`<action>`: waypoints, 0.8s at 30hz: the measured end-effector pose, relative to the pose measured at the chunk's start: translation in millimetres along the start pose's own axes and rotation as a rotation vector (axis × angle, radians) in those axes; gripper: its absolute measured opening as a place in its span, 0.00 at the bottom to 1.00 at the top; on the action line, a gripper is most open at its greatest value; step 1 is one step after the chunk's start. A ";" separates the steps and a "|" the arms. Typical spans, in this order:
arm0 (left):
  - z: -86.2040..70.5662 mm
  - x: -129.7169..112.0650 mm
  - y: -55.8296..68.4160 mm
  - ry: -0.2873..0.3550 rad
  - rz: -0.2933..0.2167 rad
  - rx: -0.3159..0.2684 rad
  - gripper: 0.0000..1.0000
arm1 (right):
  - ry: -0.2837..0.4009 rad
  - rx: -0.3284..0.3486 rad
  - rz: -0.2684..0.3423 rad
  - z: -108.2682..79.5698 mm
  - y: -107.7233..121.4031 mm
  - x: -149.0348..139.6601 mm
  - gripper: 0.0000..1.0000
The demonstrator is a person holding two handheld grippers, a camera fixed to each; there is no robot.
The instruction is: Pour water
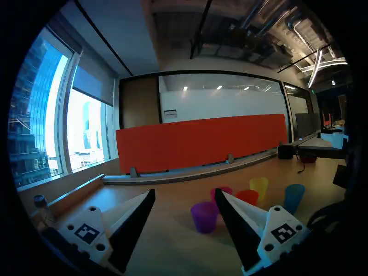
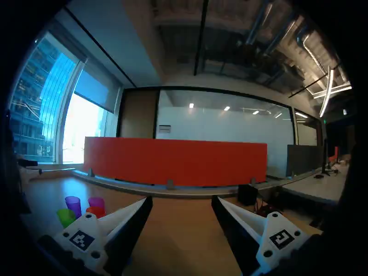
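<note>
Left gripper view first: our left gripper (image 1: 184, 191) has its jaws wide apart with nothing in them, over the table (image 1: 175, 239). The cups sit just ahead, right of centre. The purple cup (image 1: 204, 217) is nearest, beside the right finger. The pink cup (image 1: 226, 190) and orange cup (image 1: 248, 197) are behind it, the yellow cup (image 1: 259, 186) is farther back, and the blue cup (image 1: 294, 197) is furthest right. A divider (image 1: 202, 140) runs along the far edge, with a window (image 1: 50, 124) on the left.

Right gripper view: our right gripper (image 2: 181, 198) also has its jaws apart and empty. Cups are off to the left here, green cup (image 2: 66, 216) nearest, with purple, pink and orange ones close behind it.
</note>
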State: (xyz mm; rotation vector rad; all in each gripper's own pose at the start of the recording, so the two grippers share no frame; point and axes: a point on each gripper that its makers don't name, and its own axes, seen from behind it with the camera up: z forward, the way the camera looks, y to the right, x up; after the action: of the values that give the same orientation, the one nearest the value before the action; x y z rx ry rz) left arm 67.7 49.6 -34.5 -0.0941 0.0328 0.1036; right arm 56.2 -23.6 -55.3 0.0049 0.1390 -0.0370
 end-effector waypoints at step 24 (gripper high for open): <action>16.9 -32.0 -11.4 -0.005 0.006 0.072 0.96 | 0.002 -0.013 0.072 6.1 5.2 -1.7 0.99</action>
State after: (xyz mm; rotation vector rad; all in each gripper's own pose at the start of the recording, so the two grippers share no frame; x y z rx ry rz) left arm 37.5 36.6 -15.5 -0.0215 0.0319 0.1084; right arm 55.5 -18.4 -49.0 -0.0028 0.1415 0.0356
